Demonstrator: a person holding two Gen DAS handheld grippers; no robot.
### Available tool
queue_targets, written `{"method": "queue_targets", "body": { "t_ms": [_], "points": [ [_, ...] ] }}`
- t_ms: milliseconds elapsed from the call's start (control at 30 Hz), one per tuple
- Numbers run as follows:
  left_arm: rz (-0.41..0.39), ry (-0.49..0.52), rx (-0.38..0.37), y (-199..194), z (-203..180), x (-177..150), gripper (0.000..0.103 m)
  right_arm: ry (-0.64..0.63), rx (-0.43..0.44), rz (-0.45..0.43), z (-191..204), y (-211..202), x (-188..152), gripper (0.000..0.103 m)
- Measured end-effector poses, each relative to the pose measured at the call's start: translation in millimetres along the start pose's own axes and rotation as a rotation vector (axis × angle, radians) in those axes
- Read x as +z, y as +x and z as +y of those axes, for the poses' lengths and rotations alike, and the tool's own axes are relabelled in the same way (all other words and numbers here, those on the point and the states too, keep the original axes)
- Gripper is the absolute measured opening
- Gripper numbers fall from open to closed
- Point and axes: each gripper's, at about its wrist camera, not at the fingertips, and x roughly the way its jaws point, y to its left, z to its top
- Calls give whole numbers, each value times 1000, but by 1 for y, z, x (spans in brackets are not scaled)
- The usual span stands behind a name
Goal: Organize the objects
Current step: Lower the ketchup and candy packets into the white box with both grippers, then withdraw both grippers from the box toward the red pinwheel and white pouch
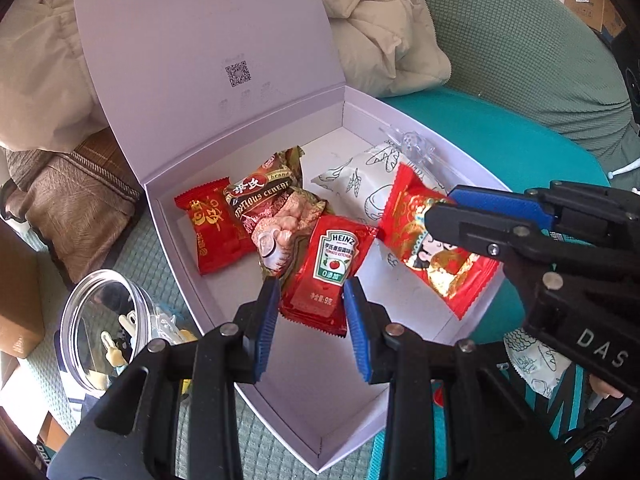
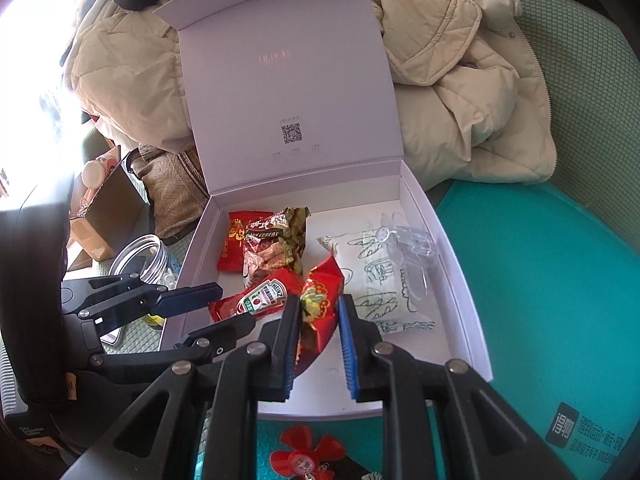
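We hold both grippers over an open white box [image 1: 168, 216] whose lid [image 1: 208, 52] stands up behind it. Our left gripper [image 1: 310, 326] is clamped on a stack of red Heinz ketchup packets [image 1: 330, 268]; its blue pads [image 1: 267, 320] press the lower end of the stack, just above the box floor near the front wall. Our right gripper [image 2: 318, 344] is closed on a red and gold snack packet [image 2: 320, 304], which hangs crumpled between the pads over the front part of the box, beside the ketchup.

Deeper in the box we see a smaller red packet [image 1: 210, 226] at the left and a brown cereal sachet [image 1: 266, 196] overlapping it. A white pouch with line drawings [image 2: 378, 280] lies at the right, and a clear plastic piece [image 2: 408, 248] rests on it near the right wall.

The box sits on a teal mat [image 2: 540, 280] on a green textured cushion [image 1: 512, 40]. A beige quilted jacket [image 2: 460, 80] is heaped behind the lid. Left of the box stands a clear plastic jar [image 1: 96, 332], open toward us, with small pale items inside. A cardboard box [image 2: 104, 216] lies farther left, and a red flower-shaped ornament [image 2: 306, 454] lies on the mat in front of the box.
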Motion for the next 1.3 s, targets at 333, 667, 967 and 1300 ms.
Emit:
{"method": "queue_targets", "body": {
  "t_ms": [333, 667, 967, 1300],
  "points": [
    [57, -68, 23, 16, -5, -7, 30, -44, 26, 38, -11, 8, -6, 16],
    [25, -217, 45, 6, -3, -20, 32, -113, 56, 26, -13, -4, -12, 16],
    [-24, -272, 100, -24, -25, -29, 56, -95, 53, -20, -22, -42, -24, 46],
    [-85, -271, 126, -71, -45, -37, 65, -99, 42, -72, -18, -93, -38, 55]
  ]
}}
